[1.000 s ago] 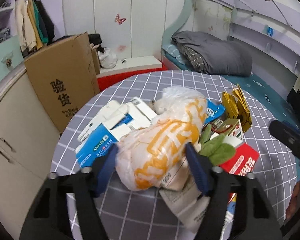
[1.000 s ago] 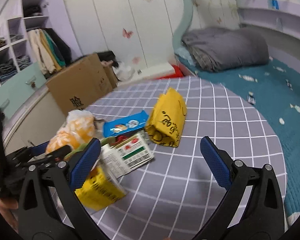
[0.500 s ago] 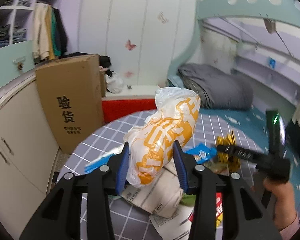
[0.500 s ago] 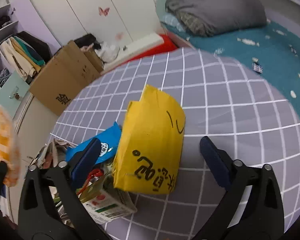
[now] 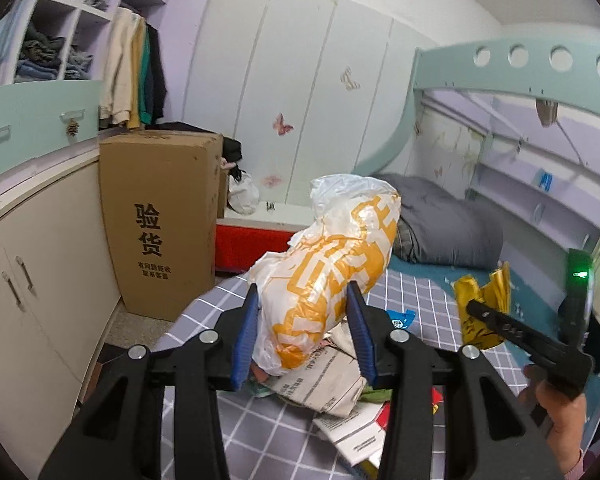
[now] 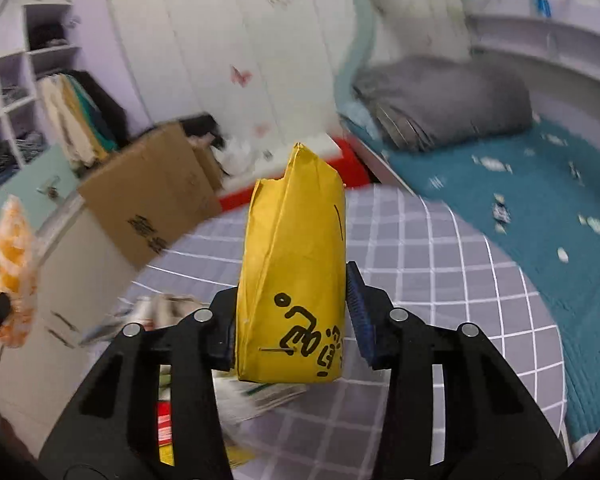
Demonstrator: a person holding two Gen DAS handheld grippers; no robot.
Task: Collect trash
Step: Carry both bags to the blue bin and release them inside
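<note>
Left to right: the left gripper (image 5: 302, 334), open around the white-and-orange plastic bag (image 5: 328, 268) a second ago, is now clamped on it and has raised it clear of the checked table (image 5: 416, 296). The paper litter (image 5: 324, 376) remains below. The right gripper (image 6: 290, 320), previously open, now pinches the yellow paper bag (image 6: 296, 272), likewise lifted. Both items appear ready for carrying to a bin.
</note>
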